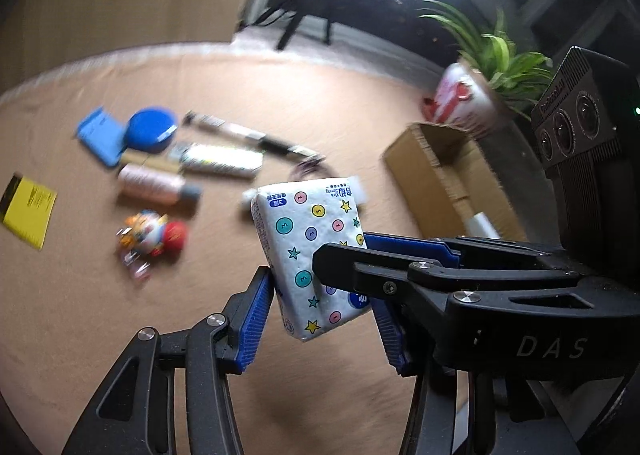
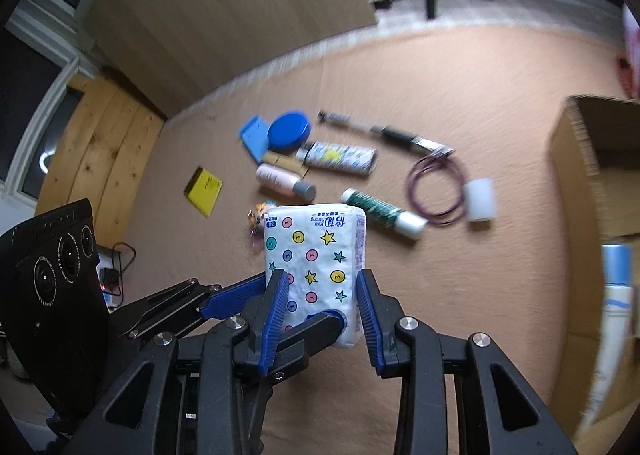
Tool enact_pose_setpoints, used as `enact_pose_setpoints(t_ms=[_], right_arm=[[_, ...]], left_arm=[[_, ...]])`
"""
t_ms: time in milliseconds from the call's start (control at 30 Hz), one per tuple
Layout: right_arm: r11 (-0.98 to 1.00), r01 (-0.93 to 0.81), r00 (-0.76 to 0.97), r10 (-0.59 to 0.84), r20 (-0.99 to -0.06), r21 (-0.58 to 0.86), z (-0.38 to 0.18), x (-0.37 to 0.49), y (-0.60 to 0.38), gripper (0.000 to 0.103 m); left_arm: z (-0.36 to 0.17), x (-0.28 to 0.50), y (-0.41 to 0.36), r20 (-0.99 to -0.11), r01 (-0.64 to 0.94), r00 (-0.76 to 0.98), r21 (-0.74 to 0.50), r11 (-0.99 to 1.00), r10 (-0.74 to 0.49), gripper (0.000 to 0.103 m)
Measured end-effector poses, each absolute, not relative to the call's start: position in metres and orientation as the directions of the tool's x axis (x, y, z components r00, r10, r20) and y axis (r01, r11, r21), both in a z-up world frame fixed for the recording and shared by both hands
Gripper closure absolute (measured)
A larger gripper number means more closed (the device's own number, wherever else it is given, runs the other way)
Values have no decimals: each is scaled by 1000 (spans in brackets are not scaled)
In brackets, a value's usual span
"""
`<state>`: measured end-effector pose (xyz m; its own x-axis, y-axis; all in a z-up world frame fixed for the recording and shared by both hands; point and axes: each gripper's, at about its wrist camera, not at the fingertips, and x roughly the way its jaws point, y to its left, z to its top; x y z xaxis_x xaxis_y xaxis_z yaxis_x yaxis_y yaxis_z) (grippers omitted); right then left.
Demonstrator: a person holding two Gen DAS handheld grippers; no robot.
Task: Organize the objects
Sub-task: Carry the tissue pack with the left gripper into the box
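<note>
Both claws are clamped on one tissue pack (image 2: pixel 314 267) at lower centre: the right claw (image 2: pixel 322 303) on its sides, the left claw (image 1: pixel 320 307) across it. The pack seems lifted off the worktop (image 2: pixel 480 295) for transfer. Next, likely carry it to the cardboard box (image 2: pixel 592 183) at the right edge, releasing one grip.

"Xtra Strong" on tissue pack (image 2: pixel 316 255)
</note>
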<state>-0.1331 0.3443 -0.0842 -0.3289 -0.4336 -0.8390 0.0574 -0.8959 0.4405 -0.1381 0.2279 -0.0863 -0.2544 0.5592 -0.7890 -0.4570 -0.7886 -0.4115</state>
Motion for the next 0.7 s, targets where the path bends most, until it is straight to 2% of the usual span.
enact_pose_setpoints(t_ms=[300, 700], right_arm=[[-914, -29, -437, -352, -828, 404, -45, -94, 415, 70], [-904, -206, -477, -242, -845, 375, -48, -38, 515, 70]], left_arm=[[-52, -108, 309, -751, -592, -219, -406, -697, 623, 51], [-57, -61, 420, -747, -701, -73, -433, -567, 661, 51]])
